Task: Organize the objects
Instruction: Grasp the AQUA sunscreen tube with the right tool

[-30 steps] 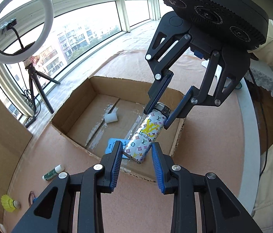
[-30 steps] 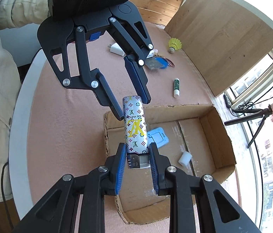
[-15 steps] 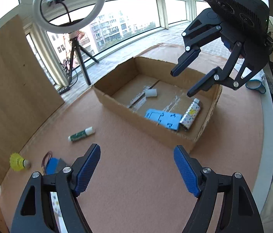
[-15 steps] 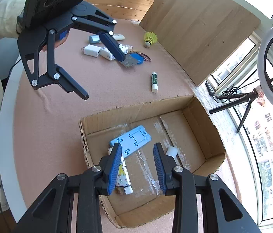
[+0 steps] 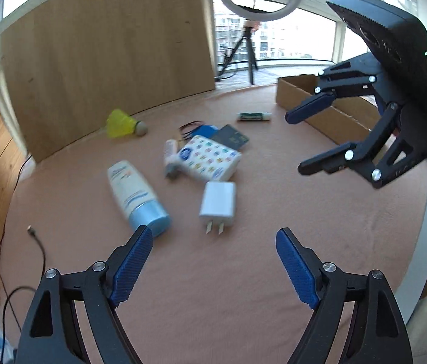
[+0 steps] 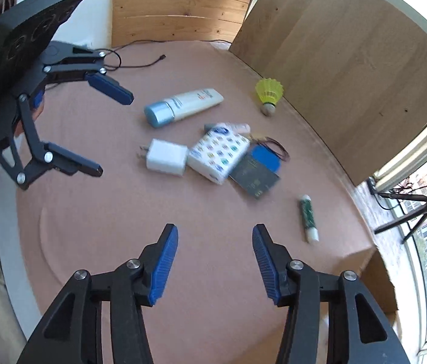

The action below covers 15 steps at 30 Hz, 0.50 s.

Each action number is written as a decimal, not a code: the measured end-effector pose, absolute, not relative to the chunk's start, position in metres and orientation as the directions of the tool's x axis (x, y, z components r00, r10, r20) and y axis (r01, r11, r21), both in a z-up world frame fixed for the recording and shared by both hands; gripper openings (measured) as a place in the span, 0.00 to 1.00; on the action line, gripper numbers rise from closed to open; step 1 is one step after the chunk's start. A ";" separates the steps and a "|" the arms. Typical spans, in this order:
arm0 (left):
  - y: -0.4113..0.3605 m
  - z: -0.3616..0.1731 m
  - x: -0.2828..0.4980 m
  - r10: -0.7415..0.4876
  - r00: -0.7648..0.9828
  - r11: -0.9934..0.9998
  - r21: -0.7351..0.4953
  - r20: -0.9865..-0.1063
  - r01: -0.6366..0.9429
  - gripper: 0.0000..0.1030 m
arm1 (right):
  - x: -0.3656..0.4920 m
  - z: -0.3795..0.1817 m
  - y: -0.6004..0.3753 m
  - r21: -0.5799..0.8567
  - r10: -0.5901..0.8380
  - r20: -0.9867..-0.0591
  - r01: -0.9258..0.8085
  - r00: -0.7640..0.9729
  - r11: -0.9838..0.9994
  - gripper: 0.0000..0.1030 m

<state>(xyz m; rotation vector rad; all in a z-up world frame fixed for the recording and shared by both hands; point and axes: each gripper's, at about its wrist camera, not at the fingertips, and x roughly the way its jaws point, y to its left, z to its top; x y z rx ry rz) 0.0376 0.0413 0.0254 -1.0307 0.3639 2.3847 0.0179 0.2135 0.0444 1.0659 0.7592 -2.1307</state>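
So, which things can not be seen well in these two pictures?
- Cardboard box: inside hidden by its wall and the right tongs in the left wrist view; only a corner at the edge in the right wrist view.
- Small tube: blurred, half behind the tissue pack.
- Blue item: mostly under the dark card.
- Printing on the lotion bottle: too blurred to read.

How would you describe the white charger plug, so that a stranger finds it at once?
On the round table with the pink cover, look at the heap of small things in the middle. The charger plug lies at the heap's edge, touching the patterned tissue pack. It alone is a plain white block with two metal prongs.
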 end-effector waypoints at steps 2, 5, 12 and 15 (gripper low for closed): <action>0.008 0.025 0.045 0.328 -0.601 -0.864 0.026 -0.729 -0.503 0.86 | 0.007 0.036 0.170 -0.171 -0.291 -0.836 0.725 -0.465 -0.667 0.57; -0.033 0.022 0.054 0.300 -0.620 -0.895 0.011 -0.725 -0.446 0.87 | -0.016 0.022 0.112 -0.108 -0.303 -0.832 0.672 -0.464 -0.732 0.59; -0.100 0.015 0.078 0.269 -0.635 -0.929 -0.021 -0.724 -0.370 0.88 | -0.081 -0.017 0.063 0.002 -0.196 -0.878 0.407 -0.437 -0.914 0.61; -0.115 0.011 0.085 0.267 -0.633 -0.930 -0.021 -0.726 -0.368 0.89 | -0.086 -0.026 0.057 -0.073 -0.108 -0.875 0.350 -0.472 -0.934 0.60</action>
